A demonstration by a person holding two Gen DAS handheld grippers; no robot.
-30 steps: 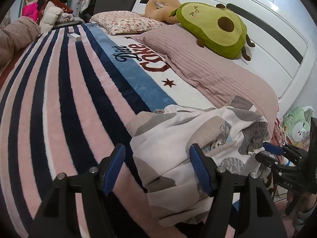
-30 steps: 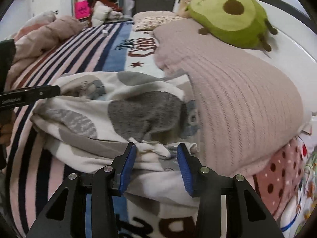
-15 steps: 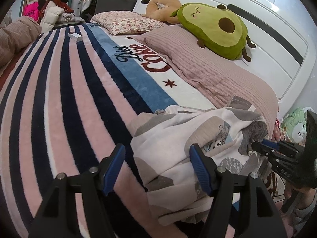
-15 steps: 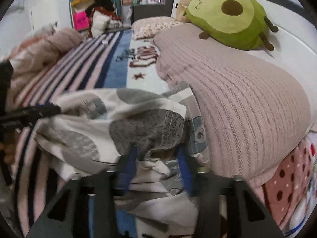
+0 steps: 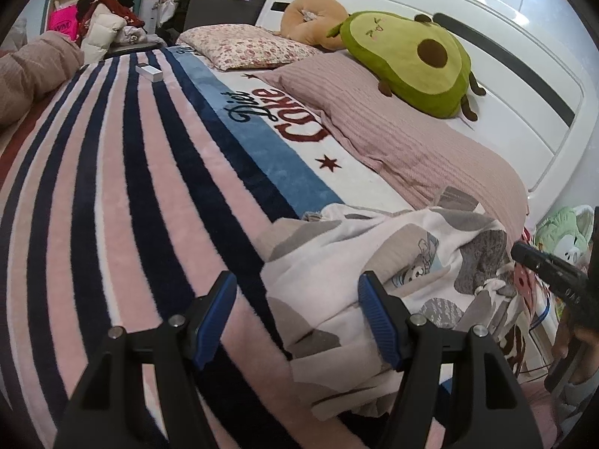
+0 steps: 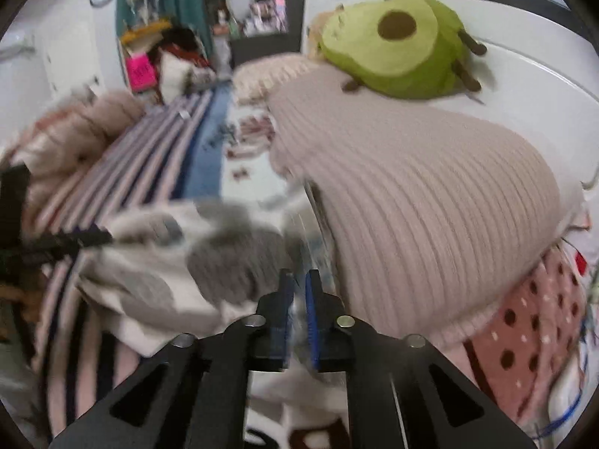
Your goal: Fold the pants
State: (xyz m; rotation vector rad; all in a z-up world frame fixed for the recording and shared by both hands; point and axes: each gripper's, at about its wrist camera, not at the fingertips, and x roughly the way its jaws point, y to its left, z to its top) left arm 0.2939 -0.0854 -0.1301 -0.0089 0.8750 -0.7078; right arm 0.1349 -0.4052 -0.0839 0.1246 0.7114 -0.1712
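Right tool point(image 6: 298, 292) closed since earlier — pinching pants point(image 5: 374, 262), view blurred | left tool point(image 5: 297, 299) gapes — empty

The right hand-held gripper point(image 6: 297, 292) has its blue pads nearly together, pinching a fold of the patterned pants point(image 6: 224, 262), which lie crumpled on the striped blanket point(image 6: 149, 157). The picture is blurred. Just beside the pants on the right bulges a ribbed pink pillow point(image 6: 430, 205), with an avocado plush point(image 6: 393, 48) resting on top.
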